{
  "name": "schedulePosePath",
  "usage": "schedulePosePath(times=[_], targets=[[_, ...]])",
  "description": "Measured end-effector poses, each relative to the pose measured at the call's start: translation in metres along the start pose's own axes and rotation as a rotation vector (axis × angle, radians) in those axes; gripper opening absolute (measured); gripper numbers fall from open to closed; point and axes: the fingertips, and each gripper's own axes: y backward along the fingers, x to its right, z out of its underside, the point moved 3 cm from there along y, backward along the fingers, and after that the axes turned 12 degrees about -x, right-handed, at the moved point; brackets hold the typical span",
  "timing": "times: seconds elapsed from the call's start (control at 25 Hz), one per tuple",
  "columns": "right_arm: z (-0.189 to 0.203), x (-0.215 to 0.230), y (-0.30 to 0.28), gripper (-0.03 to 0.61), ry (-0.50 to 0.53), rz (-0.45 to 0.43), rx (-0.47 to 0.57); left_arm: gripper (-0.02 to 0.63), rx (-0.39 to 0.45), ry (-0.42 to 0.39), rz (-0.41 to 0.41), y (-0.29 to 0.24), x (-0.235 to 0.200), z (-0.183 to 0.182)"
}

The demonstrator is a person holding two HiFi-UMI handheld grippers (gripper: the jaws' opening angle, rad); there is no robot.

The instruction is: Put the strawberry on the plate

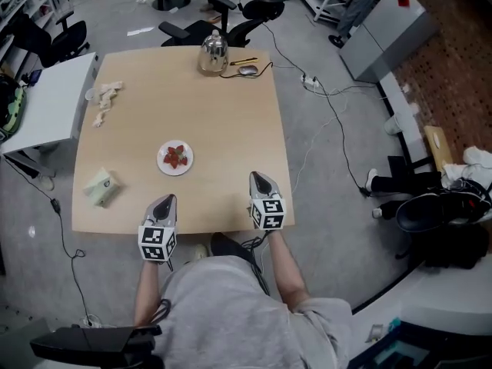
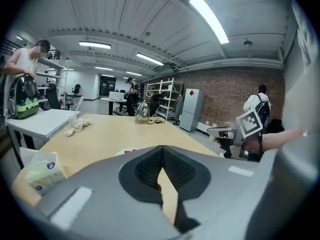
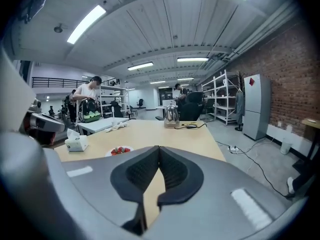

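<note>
The strawberry [image 1: 176,156] lies on the plate [image 1: 161,161], at twelve o'clock from the left gripper [image 1: 164,200]. That one and the right gripper [image 1: 258,177] hover at the table's [image 1: 223,114] near edge, jaws pressed together, empty. A careless forward sweep could likely knock the plate.

Illumination: bright, even, from ceiling tube lights [image 2: 209,19] at 1 o'clock in the left gripper view and 11 o'clock in the right gripper view; tubes clip to white. Both gripper views bend strongly toward the edges, with dark corners. Head view: sharp; shadows on the table [image 1: 231,114] are faint.
</note>
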Motion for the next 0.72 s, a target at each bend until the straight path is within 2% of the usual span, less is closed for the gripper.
schedulePosePath(times=[0.24, 0.72], targets=[[0.006, 0.000, 0.029, 0.008, -0.041, 0.032, 0.044, 0.020, 0.002, -0.067, 0.041, 0.000, 0.017, -0.005], [0.038, -0.014, 0.082, 0.008, -0.078, 0.101, 0.083, 0.020, 0.011, -0.129, 0.104, 0.016, 0.039, 0.004]])
